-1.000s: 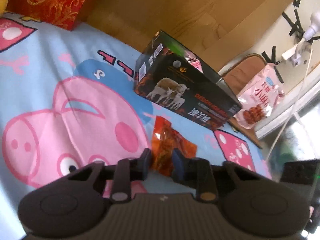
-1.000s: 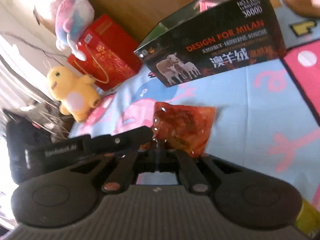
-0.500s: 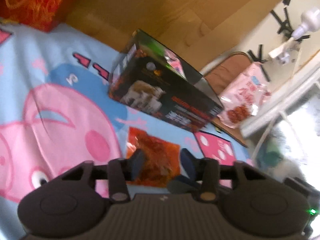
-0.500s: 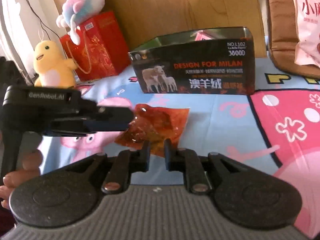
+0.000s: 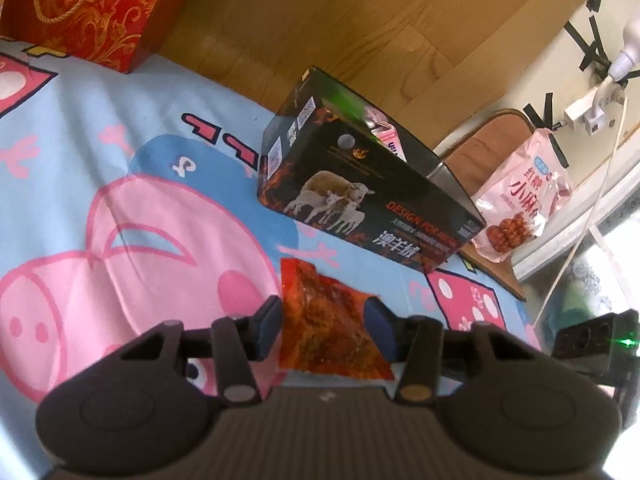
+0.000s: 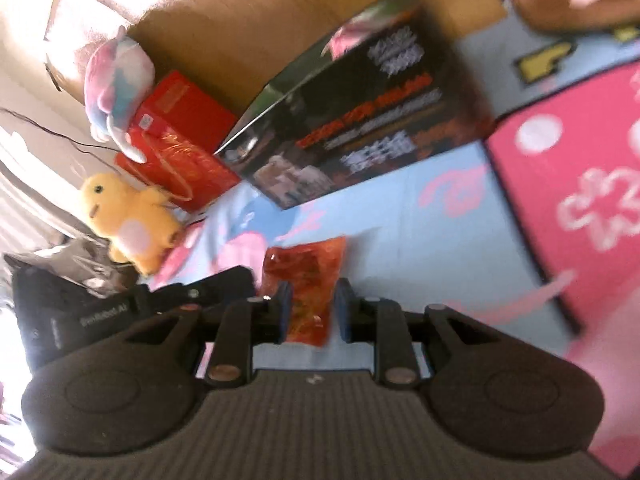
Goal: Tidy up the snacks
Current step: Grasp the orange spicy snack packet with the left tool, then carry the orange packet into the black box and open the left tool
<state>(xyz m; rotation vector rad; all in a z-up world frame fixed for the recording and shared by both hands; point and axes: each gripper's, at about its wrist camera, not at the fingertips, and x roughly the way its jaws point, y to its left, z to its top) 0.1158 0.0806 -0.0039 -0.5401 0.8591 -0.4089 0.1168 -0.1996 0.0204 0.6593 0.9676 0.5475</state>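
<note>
Loosening after a pinch a second ago, the right claw is opening around the red snack packet; the left claw, spread, is closing astride it. Bare bedsheet lies at nine o'clock. At twelve, the black box holds pink packets.

Flat clear snack packet: orange-red w/ brown bits. Open cardboard box: black w/ flame print, white sheep, orange lettering. Cartoon bed sheet: light blue w/ pink pig, pink panels w/ white flowers. Plush chick: yellow. Gift bag: red, gold swirls.
</note>
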